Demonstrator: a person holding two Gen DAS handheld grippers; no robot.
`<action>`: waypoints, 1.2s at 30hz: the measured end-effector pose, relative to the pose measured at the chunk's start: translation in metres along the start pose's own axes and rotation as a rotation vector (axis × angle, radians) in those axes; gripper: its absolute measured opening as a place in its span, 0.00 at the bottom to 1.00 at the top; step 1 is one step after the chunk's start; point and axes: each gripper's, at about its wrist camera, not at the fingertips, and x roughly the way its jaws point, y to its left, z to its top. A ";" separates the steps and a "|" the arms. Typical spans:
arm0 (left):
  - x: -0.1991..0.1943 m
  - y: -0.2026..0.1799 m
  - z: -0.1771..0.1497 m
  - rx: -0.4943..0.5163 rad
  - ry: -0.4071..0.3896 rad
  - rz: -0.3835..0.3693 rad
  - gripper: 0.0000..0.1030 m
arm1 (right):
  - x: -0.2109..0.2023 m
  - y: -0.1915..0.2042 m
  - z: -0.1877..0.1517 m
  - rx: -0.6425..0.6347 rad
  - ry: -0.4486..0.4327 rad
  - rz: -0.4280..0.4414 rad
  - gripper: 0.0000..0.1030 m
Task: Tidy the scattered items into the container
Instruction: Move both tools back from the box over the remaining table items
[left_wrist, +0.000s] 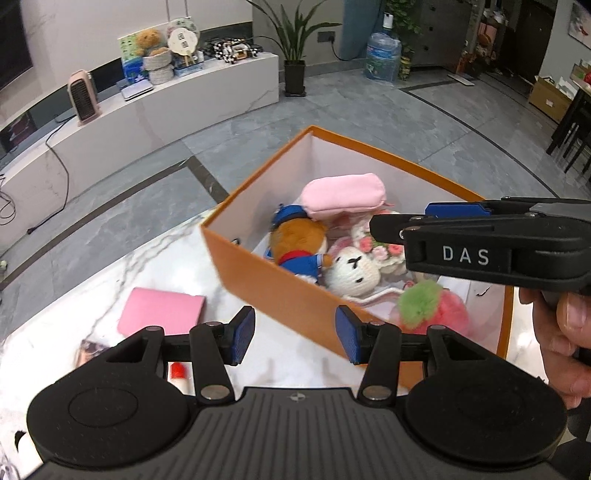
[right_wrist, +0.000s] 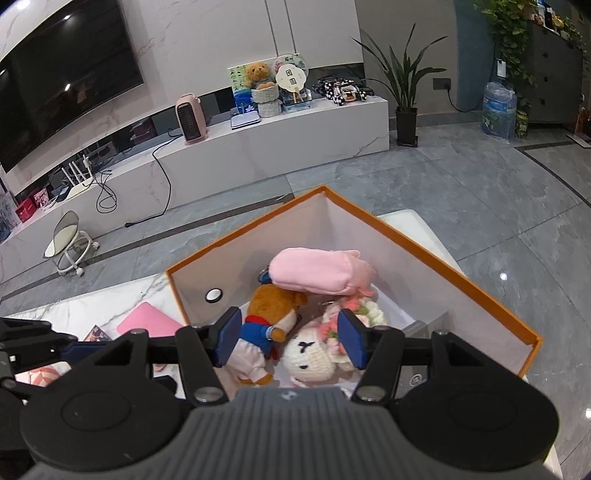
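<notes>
**Both grippers empty over a half-filled box, with items left on the table**

I have both grippers above the orange box (left_wrist: 280, 295), which sits on the white marble table (left_wrist: 110, 280) with one corner pointing away from me. My left gripper (left_wrist: 295, 334) hovers over the box's near wall, jaws parted and holding nothing; through the gap I see only orange cardboard. My right gripper (right_wrist: 290, 338) hangs above the box interior, jaws also parted and empty, with the toys lying well below the pads rather than between them.

The box already holds a pink fabric pouch (left_wrist: 343, 197) propped against the far wall, a brown plush bear in a blue sailor outfit (left_wrist: 301, 245) lying on its side, a white crocheted bunny with a flower crown (left_wrist: 354, 271) just beside the bear, and a pink-and-green fluffy toy (left_wrist: 432, 310) at the near end. They lie loosely, as dropped things would, so I judge they were let go from above rather than arranged.

Outside the box, to its left, a flat pink case (left_wrist: 160, 312) rests on the marble, with a small red-capped item (left_wrist: 177, 370) near my left jaw; I cannot tell what that one is. My judgement: those are what is left to collect, and the left gripper is nearer to them.
</notes>
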 end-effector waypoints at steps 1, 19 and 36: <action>-0.003 0.003 -0.002 -0.004 -0.002 0.002 0.55 | 0.000 0.004 0.000 -0.005 0.000 0.001 0.59; -0.054 0.106 -0.060 -0.176 -0.027 0.087 0.55 | 0.016 0.078 -0.015 -0.134 0.038 0.035 0.60; -0.079 0.182 -0.131 -0.344 -0.052 0.141 0.55 | 0.038 0.157 -0.041 -0.279 0.087 0.082 0.60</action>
